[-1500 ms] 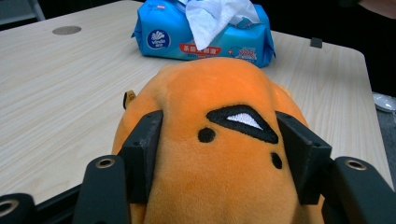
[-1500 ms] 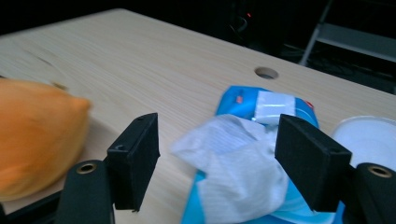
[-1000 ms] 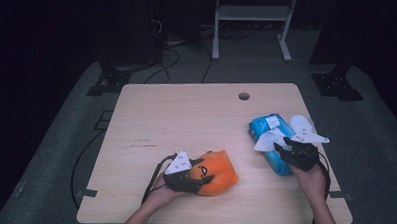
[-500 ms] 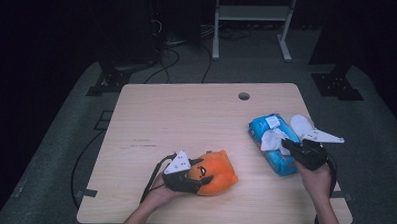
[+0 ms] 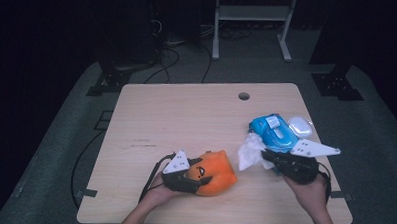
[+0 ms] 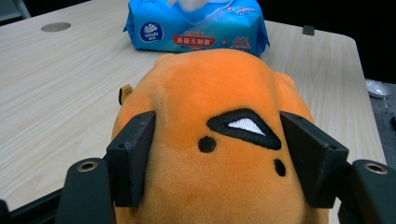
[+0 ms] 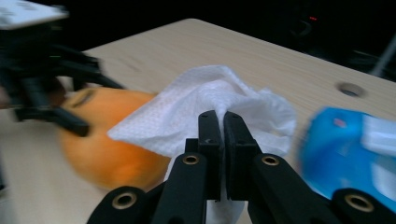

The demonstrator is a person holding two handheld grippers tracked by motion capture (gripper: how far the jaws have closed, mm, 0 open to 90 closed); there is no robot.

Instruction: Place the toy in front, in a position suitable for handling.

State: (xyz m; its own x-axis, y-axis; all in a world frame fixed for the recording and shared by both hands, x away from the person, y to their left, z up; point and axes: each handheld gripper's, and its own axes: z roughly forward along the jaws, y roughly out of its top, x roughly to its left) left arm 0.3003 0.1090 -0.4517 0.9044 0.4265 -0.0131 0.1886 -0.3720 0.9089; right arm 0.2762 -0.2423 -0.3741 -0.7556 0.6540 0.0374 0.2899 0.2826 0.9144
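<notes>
Wooden table, right hand-held gripper pinching wipe

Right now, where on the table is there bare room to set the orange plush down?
The far-left stretch of the table, from the cable hole across to the left edge, is bare. So is the middle strip between the orange plush and the blue wipes pack. The right side is crowded: pack, white wipe, clear lid.
</notes>
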